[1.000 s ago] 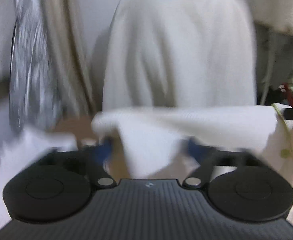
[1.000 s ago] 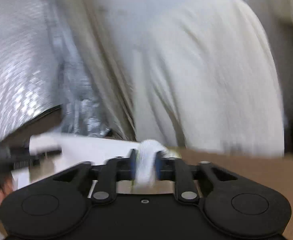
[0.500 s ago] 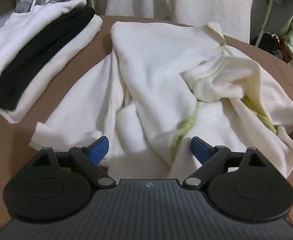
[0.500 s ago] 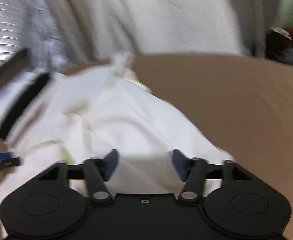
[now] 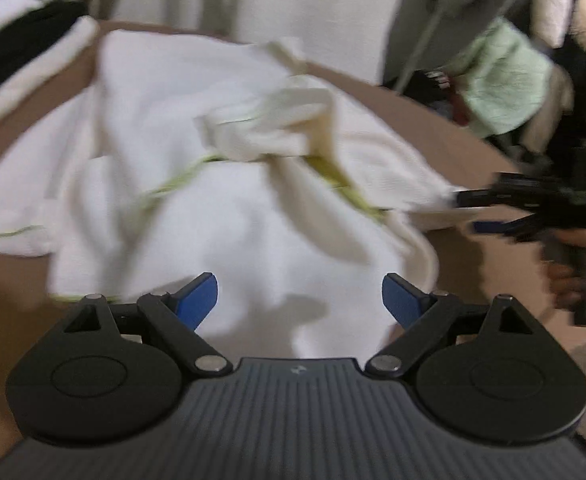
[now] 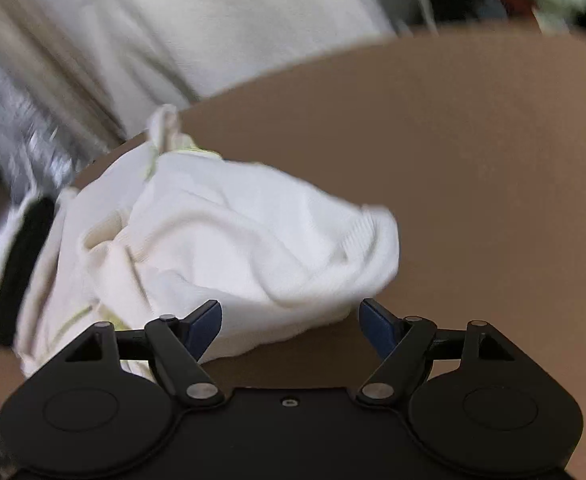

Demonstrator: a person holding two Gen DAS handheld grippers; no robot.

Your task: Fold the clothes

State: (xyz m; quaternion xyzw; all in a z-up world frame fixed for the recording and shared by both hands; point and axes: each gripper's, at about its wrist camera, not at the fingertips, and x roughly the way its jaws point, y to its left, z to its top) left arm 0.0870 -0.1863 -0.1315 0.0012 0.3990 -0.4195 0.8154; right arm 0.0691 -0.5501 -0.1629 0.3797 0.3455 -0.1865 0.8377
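A white garment (image 5: 229,216) with thin yellow-green trim lies in a crumpled heap on the brown tabletop (image 6: 473,184). It is bunched up, with folds going every way, and one cream flap sticks up in the middle. Both views are a bit blurry.

To the far left of the heap sits a stack of folded clothes (image 5: 21,52), white with a black layer in it. It lies just beside the garment. On the right side the tabletop is bare and brown, with lots of room out to its curved edge. Behind the tabletop hangs pale cloth (image 6: 213,28), and some light green fabric (image 5: 505,80) sits off past the edge.

The left gripper (image 5: 299,300) points down over the near part of the garment. Its blue jaws are spread wide and nothing is squeezed between them.

The right gripper (image 6: 291,320) points down at the garment's right end, near its rounded edge. Its jaws have just been opening and now stand wide apart, and the cloth lies loose in front of them, not pinched. In the left view it shows at the right edge, held by a hand (image 5: 577,264).
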